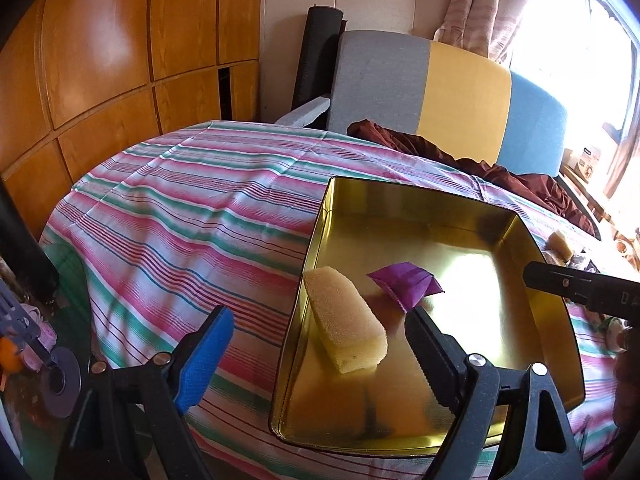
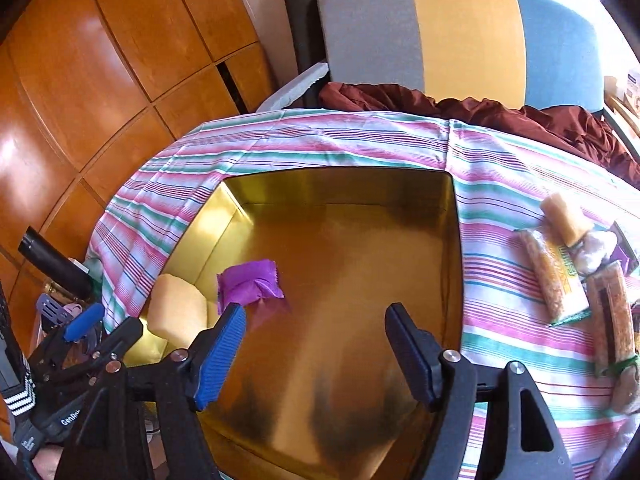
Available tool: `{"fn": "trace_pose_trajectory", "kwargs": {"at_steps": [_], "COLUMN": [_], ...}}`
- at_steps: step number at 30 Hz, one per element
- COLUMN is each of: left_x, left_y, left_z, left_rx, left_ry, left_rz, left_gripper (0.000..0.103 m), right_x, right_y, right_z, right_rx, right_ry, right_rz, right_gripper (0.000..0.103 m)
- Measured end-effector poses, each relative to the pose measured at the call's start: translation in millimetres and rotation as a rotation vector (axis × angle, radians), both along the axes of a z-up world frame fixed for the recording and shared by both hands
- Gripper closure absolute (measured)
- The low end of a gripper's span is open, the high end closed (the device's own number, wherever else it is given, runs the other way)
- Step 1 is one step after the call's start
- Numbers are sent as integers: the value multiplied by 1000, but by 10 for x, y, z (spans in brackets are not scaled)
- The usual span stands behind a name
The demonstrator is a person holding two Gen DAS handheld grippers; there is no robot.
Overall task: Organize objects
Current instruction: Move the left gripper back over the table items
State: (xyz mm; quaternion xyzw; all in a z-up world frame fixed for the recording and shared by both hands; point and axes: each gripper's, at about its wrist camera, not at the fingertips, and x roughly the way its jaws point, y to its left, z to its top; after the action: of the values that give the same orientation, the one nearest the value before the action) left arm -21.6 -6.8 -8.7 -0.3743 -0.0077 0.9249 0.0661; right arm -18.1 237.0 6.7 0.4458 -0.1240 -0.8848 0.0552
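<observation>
Both claws gape empty over the gold tin; the right claw is nearer the snack bars lying lengthwise right of it; left claw.

- Tin tray: shiny gold inside.
- Tablecloth: stripes of pink, green and white, with thin dark lines.
- Sponge at 9 o'clock in the tray: pale yellow.
- Packet beside it: purple.
- Chair back at 12 o'clock: grey, yellow and blue panels.
- Crumpled cloth: dark maroon.
- Cupboard doors: glossy orange-brown wood.
- Snack bars at 3 o'clock: golden brown, with a green-and-yellow label.
</observation>
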Motion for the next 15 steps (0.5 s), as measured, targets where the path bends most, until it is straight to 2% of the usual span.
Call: {"fn": "trace_pose_trajectory", "kwargs": {"at_steps": [9, 15], "left_x": [-12, 2], "left_y": [109, 178], "left_z": [3, 27], "left_rx": [0, 1], "left_ry": [-9, -6], "left_rz": [-16, -36], "left_gripper": [15, 15], "right_x": [139, 254], "right_y": [290, 537], "right_z": [-31, 1], "right_rx": [-14, 17], "right_ry": [-4, -10], "right_rz": [-81, -142], "right_gripper": [22, 21]}}
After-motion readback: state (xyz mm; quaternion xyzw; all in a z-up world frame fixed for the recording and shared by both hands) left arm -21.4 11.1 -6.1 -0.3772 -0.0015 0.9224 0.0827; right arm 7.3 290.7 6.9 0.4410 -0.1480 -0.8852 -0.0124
